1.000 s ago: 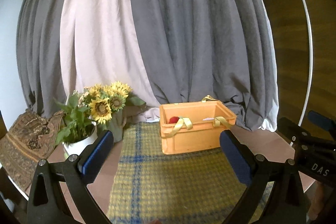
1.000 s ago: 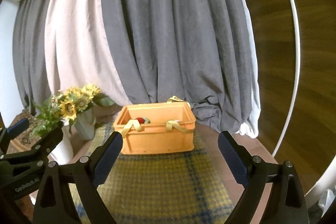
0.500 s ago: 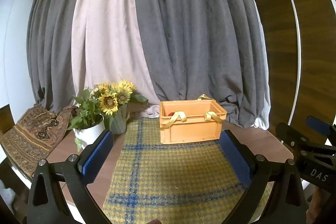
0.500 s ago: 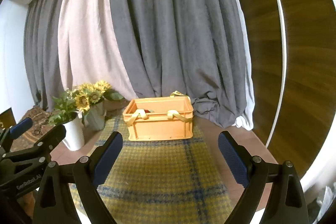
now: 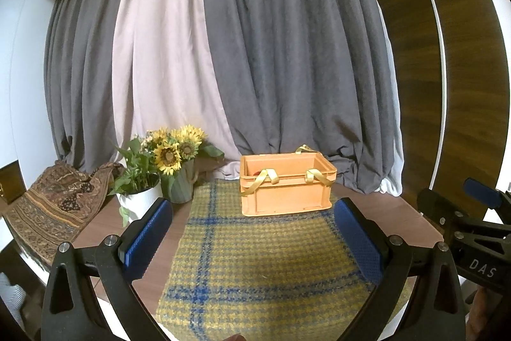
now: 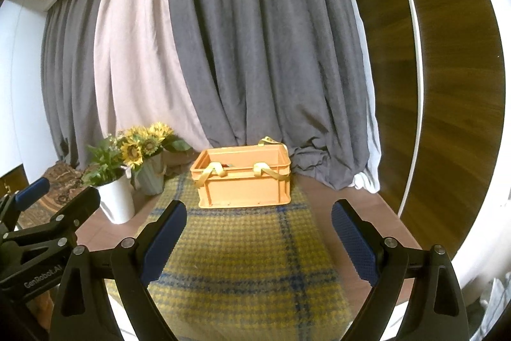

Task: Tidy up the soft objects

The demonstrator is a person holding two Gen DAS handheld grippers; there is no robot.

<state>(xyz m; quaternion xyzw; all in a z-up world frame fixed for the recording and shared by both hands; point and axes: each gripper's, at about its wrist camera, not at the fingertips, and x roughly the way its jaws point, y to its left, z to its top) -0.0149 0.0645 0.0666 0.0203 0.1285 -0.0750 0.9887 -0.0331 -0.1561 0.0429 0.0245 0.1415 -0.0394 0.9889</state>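
Observation:
An orange plastic crate [image 5: 287, 187] with yellow ribbon handles stands at the far end of a yellow-and-blue plaid mat [image 5: 255, 261]. It also shows in the right wrist view [image 6: 244, 181]. Something red barely shows inside it [image 6: 225, 164]. My left gripper [image 5: 255, 242] is open and empty, held back from the crate over the mat's near part. My right gripper [image 6: 258, 238] is open and empty beside it, also well short of the crate.
A white pot with a green plant [image 5: 137, 200] and a vase of sunflowers [image 5: 175, 168] stand left of the mat. A patterned brown cloth [image 5: 54, 206] lies at far left. Grey and pale curtains [image 5: 255, 53] hang behind. A wooden wall [image 6: 447, 85] is at right.
Both grippers have drawn back and up from the crate, so it looks smaller and farther. More of the mat and table shows. Both stay open.

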